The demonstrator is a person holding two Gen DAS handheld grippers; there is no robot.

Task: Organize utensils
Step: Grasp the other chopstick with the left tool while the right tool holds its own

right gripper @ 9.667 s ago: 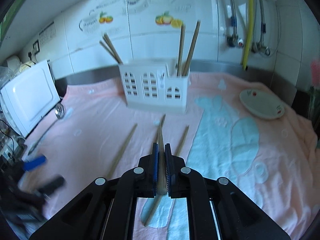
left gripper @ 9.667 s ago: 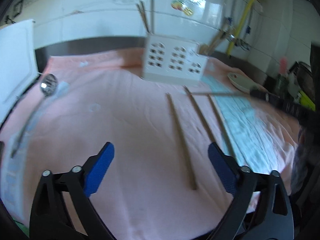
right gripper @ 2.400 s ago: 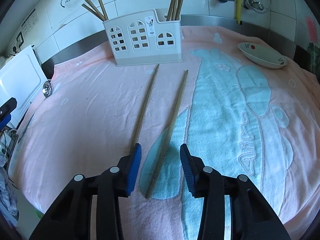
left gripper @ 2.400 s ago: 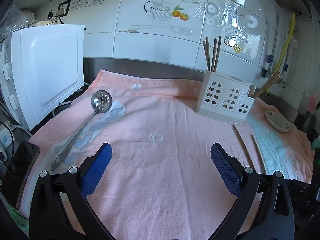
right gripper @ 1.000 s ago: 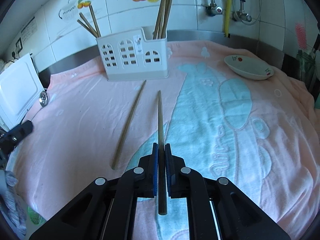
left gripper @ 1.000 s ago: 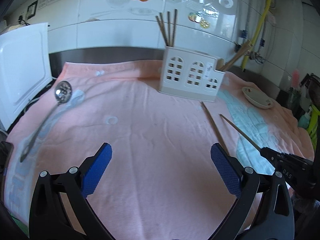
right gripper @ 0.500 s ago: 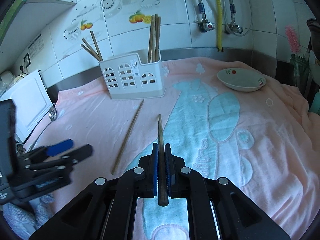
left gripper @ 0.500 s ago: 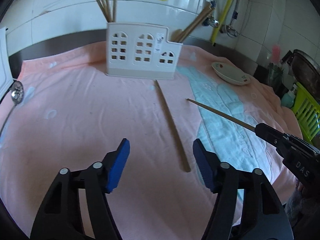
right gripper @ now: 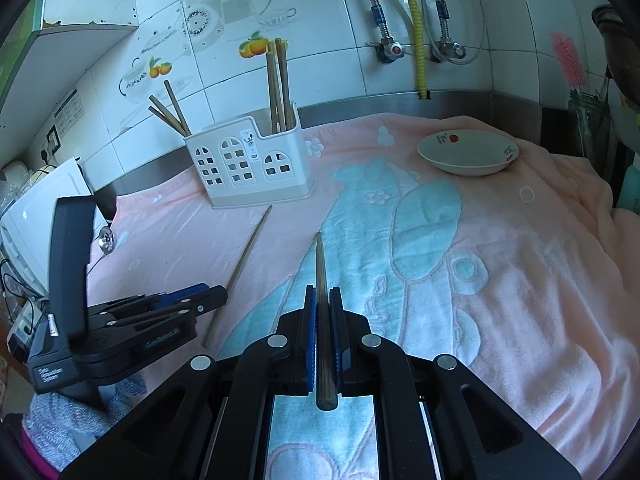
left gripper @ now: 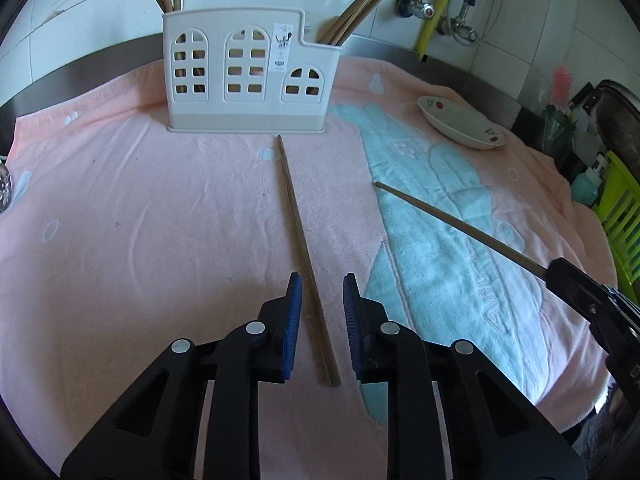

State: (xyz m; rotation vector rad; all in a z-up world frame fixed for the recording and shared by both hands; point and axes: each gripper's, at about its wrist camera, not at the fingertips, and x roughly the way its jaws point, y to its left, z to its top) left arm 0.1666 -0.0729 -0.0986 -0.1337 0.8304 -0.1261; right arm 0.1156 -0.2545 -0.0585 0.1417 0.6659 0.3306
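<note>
Matt wooden chopsticks [left gripper: 304, 248] are lying on a fluffy pink cloth towel [left gripper: 140, 220]; the white holder [left gripper: 244, 76] is looking like smooth plastic, the wall tiles [right gripper: 320, 20] glossy.

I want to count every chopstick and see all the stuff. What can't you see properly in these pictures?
- Chopsticks in the white holder: left wrist view, tops cut off by the upper edge; in both views the holder's walls hide their lower parts.
- Slotted spoon: right wrist view, small, handle behind the left gripper; left wrist view, only a sliver at the edge.
- Held chopstick: right wrist view, partly covered by the right gripper pads.
- Holder's label: too small to read.
</note>
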